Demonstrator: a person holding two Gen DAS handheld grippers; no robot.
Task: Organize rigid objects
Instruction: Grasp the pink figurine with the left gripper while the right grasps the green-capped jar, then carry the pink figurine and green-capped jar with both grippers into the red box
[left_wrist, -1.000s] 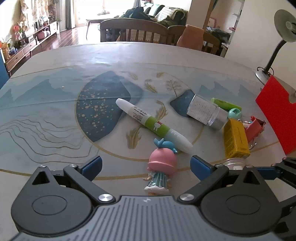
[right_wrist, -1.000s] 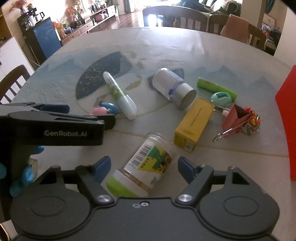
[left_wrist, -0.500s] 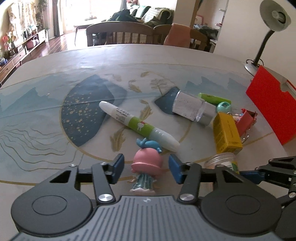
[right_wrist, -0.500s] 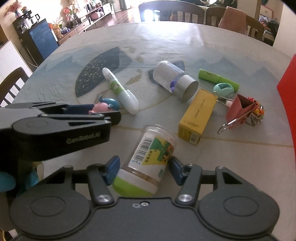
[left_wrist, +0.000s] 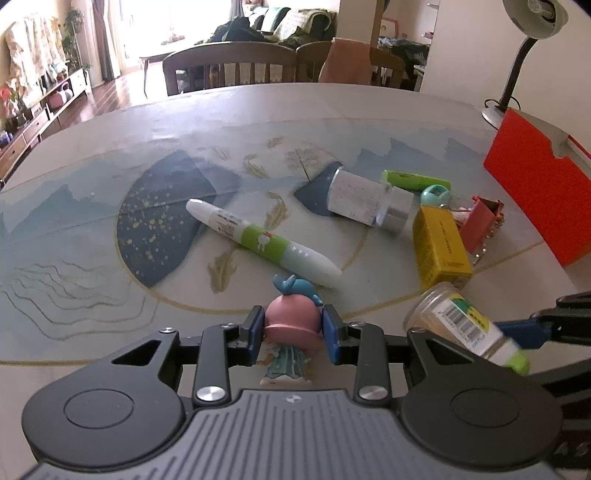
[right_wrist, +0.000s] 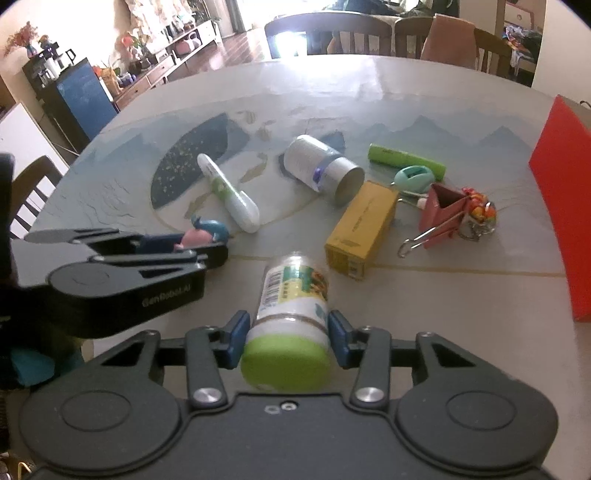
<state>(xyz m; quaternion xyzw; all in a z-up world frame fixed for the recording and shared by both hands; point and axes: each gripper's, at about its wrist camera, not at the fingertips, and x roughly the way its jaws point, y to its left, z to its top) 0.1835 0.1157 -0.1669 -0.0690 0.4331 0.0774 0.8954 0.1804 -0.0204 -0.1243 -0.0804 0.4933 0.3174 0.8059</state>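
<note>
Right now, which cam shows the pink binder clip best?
Right wrist view. The pink binder clip shows whole there: body, wire handles, and the beaded keyring beside it, right of the yellow box. In the left wrist view the clip sits small near the edge, partly hidden behind that box.

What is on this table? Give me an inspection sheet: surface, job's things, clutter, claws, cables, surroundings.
Surface: round table with a painted blue and gold pattern.
Job's things: pink-hatted figurine; green-lidded jar; white and green pen; yellow box; silver-capped bottle; green tube; pink binder clip; teal oval item.
Clutter: red box at the edge.
Claws: left claw closing on the figurine; right claw closing on the jar.
Cables: lamp cord.
Surroundings: desk lamp, chairs.
</note>
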